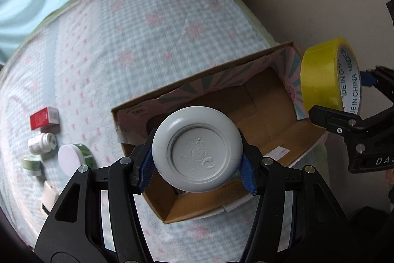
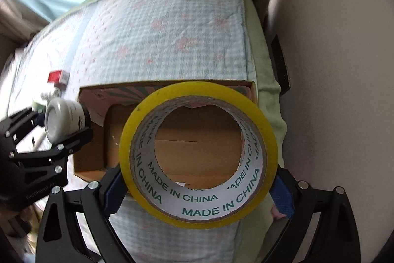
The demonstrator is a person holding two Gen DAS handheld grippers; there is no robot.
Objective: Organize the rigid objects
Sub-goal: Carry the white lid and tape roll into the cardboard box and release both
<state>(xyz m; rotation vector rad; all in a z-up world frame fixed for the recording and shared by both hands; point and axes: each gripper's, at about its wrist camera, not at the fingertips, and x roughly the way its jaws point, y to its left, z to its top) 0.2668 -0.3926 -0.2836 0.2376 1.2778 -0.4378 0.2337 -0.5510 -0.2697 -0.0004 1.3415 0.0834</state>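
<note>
left fingers [image 1: 145, 164] clamped on a grey round bottle [image 1: 197, 149], blue pads pressing both sides, bottom face toward the camera. left gripper [image 1: 197, 168] holds it in the air over the near end of the open cardboard box [image 1: 266, 120]. in the right wrist view the same bottle [image 2: 62, 120] shows sideways at the left, above the box's left end. right gripper [image 2: 198, 189] is closed around a yellow tape roll [image 2: 197, 152], pads on its outer rim, "made in china" printed on the core; roll hangs over the box [image 2: 91, 164], box floor visible through its hole. from the left wrist view the tape roll [image 1: 327, 78] sits off the box's far right end, right gripper [image 1: 349, 115] beside it. box rests on a checked quilt [image 1: 147, 28] with pink flowers. on the quilt left of the box, well apart: red and white carton [image 1: 44, 118], white spiral bulb [image 1: 41, 142], white-lid jar [image 1: 73, 159] tipped on its side, small green jar [image 1: 32, 164], white plug-like item [image 1: 49, 196].
</note>
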